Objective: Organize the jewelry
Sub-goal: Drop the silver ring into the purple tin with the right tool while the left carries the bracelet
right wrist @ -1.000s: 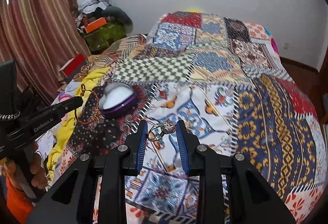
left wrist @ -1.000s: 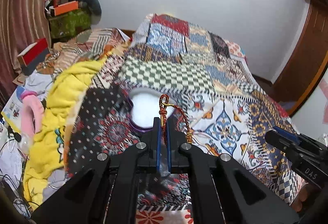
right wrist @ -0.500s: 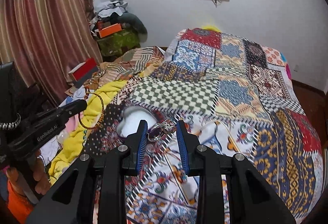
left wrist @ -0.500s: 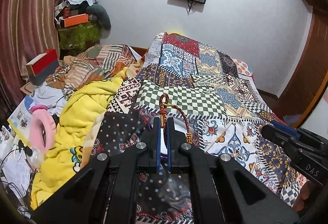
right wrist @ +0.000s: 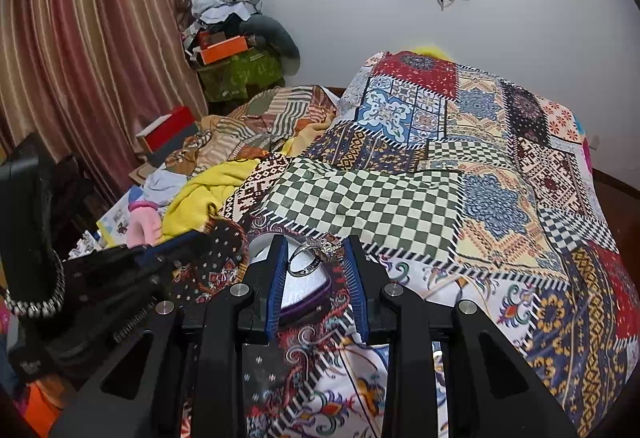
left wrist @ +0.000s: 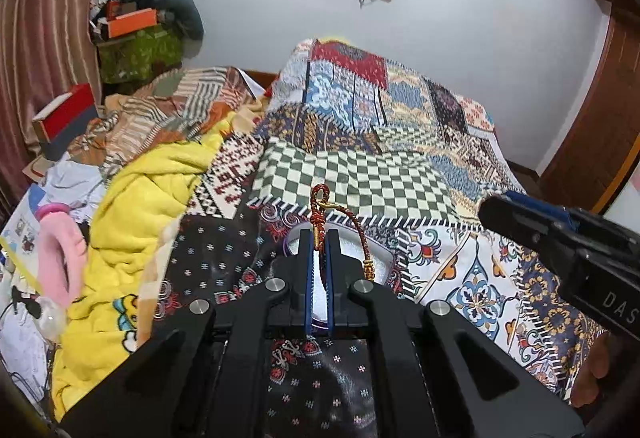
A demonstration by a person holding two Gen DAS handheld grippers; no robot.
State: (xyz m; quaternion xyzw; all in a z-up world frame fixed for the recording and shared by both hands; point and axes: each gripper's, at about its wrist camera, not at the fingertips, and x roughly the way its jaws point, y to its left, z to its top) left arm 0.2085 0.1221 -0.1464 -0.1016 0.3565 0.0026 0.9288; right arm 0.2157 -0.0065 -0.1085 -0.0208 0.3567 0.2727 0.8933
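The left gripper (left wrist: 319, 238) has its fingers pressed nearly together on a red and gold cord bracelet (left wrist: 320, 215), which stands up out of the tips; the loop rises above the fingertips and curves down to the right, ending in a small gold bead just beside the right finger. Directly beyond and below those tips sits a purple-rimmed jewelry box (left wrist: 380, 258) with a white lining, resting on the patchwork bedspread (left wrist: 360, 181).

In the right wrist view, the right gripper (right wrist: 316, 252) has its fingers set apart and clamped on a silver ring (right wrist: 316, 258) spanning the gap: the band touches the left pad and the ornate stone setting touches the right pad. The ring hangs over the white interior of the same box (right wrist: 304, 290), which lies just past and beneath the fingertips. The left gripper's black body (right wrist: 120, 278) shows at the left of this view, near the box, above the dark dotted patch of the bedspread (right wrist: 360, 197). A yellow blanket (left wrist: 140, 205) is heaped at the left side of the bed
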